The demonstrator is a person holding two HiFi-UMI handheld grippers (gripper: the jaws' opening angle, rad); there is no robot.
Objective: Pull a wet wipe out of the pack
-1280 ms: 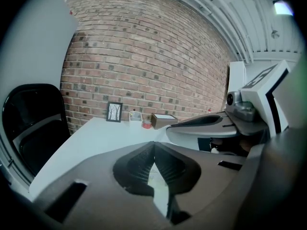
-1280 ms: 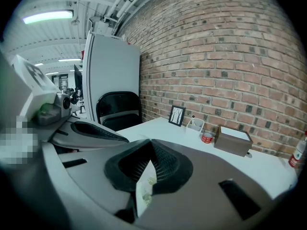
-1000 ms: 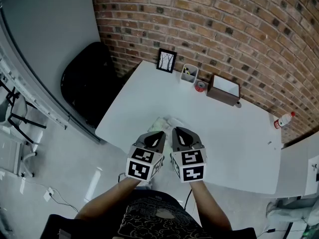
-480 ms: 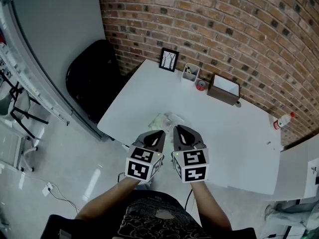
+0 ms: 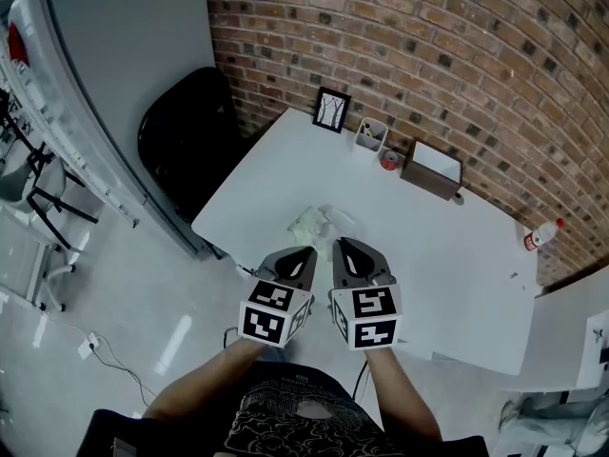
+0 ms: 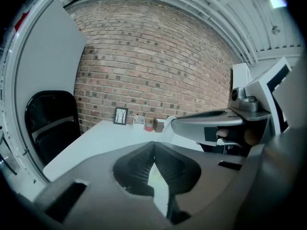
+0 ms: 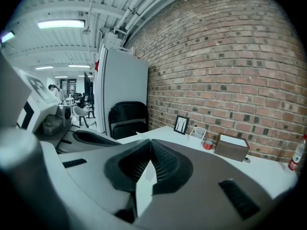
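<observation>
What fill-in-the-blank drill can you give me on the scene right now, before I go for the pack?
1. The left claw and right claw are both ___, holding nothing.
2. The wet wipe pack lies on the table, touched by ___ claw.
3. The wall behind the table is made of ___.
4. The chair beside the table is ___ in colour.

Missing words: shut; neither; brick; black.
</observation>
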